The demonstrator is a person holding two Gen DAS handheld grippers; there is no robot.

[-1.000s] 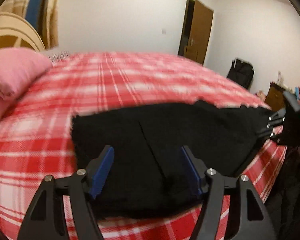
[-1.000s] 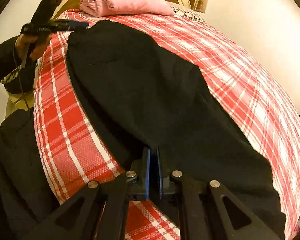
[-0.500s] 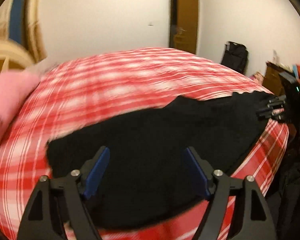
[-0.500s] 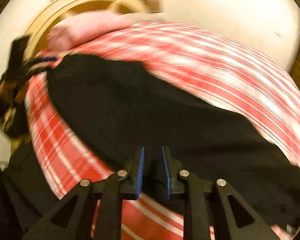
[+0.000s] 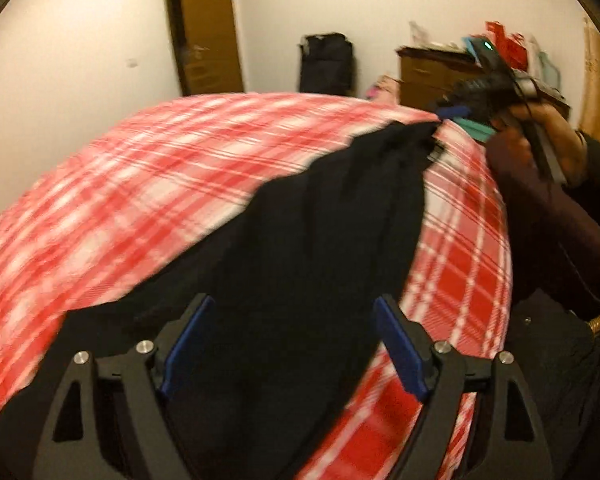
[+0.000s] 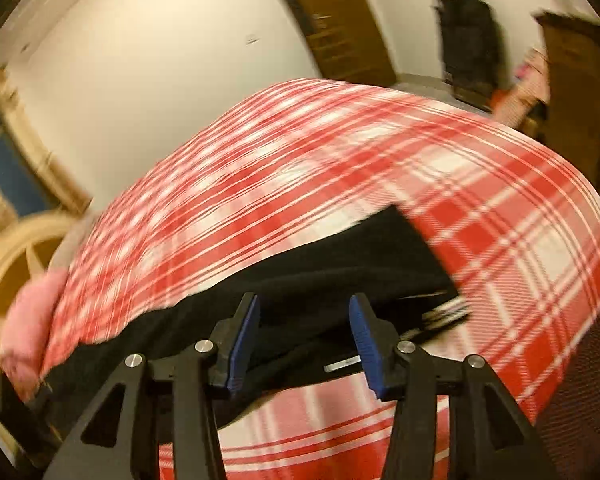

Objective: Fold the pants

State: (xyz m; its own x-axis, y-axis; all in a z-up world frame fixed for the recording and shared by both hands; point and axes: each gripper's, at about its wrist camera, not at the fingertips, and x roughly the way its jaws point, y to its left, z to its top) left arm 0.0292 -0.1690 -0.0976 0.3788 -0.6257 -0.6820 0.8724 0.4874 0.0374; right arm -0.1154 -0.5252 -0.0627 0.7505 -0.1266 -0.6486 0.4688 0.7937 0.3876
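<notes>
**Black pants stretched out on the plaid bed, both grippers spread**

Starting at the left of the left wrist view: the red-and-white plaid bedspread (image 5: 172,184) is seen filling most of the frame, pretty blurred. The black pants (image 5: 308,248) are laid across it in a long band running from the lower left up toward the upper right. The left gripper (image 5: 296,344) is held low over the near end of the fabric with its blue-padded fingers (image 5: 400,352) set wide apart; nothing is pinched between them, though it can't really be told if the pads are brushing the cloth underneath. Further back a brown door (image 5: 208,32) and a black bag (image 5: 326,62) are seen against the wall, then a wooden dresser (image 5: 432,72). At the far right the right gripper (image 5: 456,114) is seen at the far end of the pants, gripped by a hand (image 5: 556,136).

In the right wrist view, a pink pillow (image 6: 32,320) is found at the left edge. The right gripper's fingers are parted too, poised above a bunched end of the pants, with no cloth caught between the pads.
</notes>
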